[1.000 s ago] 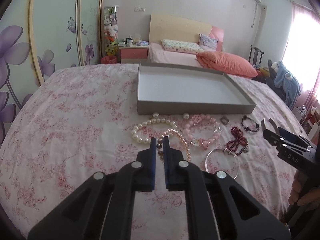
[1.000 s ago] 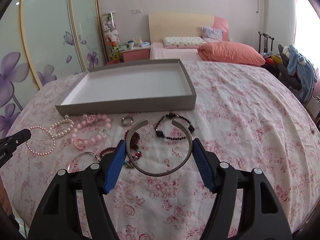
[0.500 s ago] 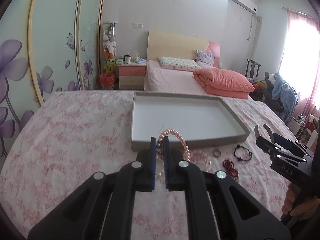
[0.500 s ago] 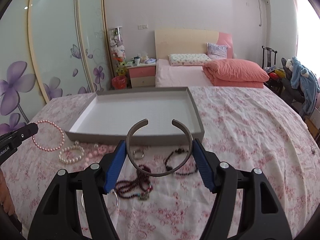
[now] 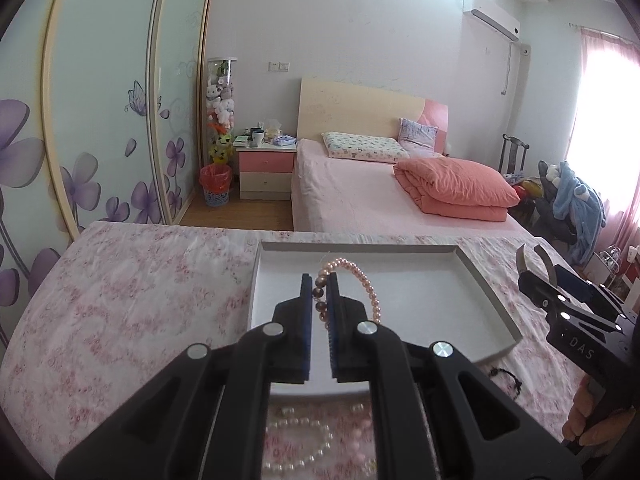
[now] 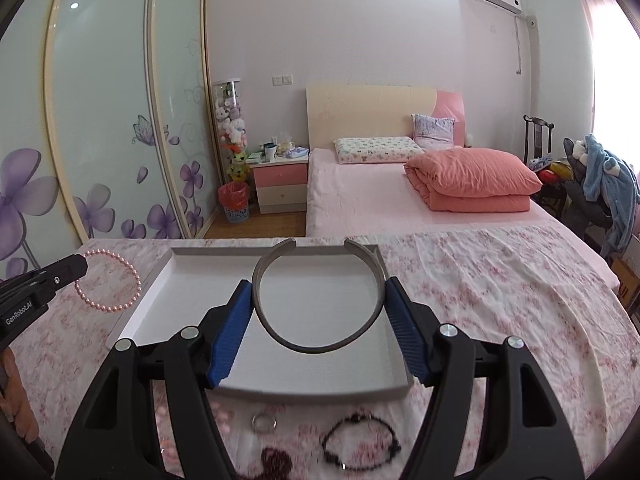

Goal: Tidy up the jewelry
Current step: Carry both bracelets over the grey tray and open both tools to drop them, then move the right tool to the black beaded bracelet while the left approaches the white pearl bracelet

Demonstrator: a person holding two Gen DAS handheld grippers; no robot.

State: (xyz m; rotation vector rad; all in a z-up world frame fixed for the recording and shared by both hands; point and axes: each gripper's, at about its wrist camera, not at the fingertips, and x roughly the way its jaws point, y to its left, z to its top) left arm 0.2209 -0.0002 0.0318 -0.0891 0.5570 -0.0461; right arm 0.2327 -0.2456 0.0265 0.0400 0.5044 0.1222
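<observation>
Already 2 pieces are up in the air: the pink pearl bracelet [image 5: 362, 280] hangs from the left gripper [image 5: 319, 292], whose jaws are pressed together on a few beads, and the grey open cuff bangle [image 6: 318, 300] sits braced across the right gripper [image 6: 319, 312], whose blue pads [image 6: 232, 332] squeeze its outer sides. Both hover over the 1 white tray [image 6: 160, 284], which looks empty, the bracelet seemingly toward its left side and the bangle nearer its middle.

As I judge it, the bracelet is the likelier to go wrong. It is held by only a short run of beads, so a jerk could let it slide out and drop left of the tray wall onto the floral bedspread [image 5: 120, 300]. The cuff is springy and open at its far end; a harder squeeze might flex it, and it could pop sideways, or bounce on the tray floor if let go from this height. Releasing both close together could also leave the strand looped over the cuff.

Near the tray's front wall, on the bedspread, I count 1 small metal ring [image 6: 264, 422], 1 black beaded bracelet [image 6: 362, 446] and 1 white pearl strand [image 5: 304, 444]; a dark red beaded piece and some pink beads show too, too blurred or hidden to count.
</observation>
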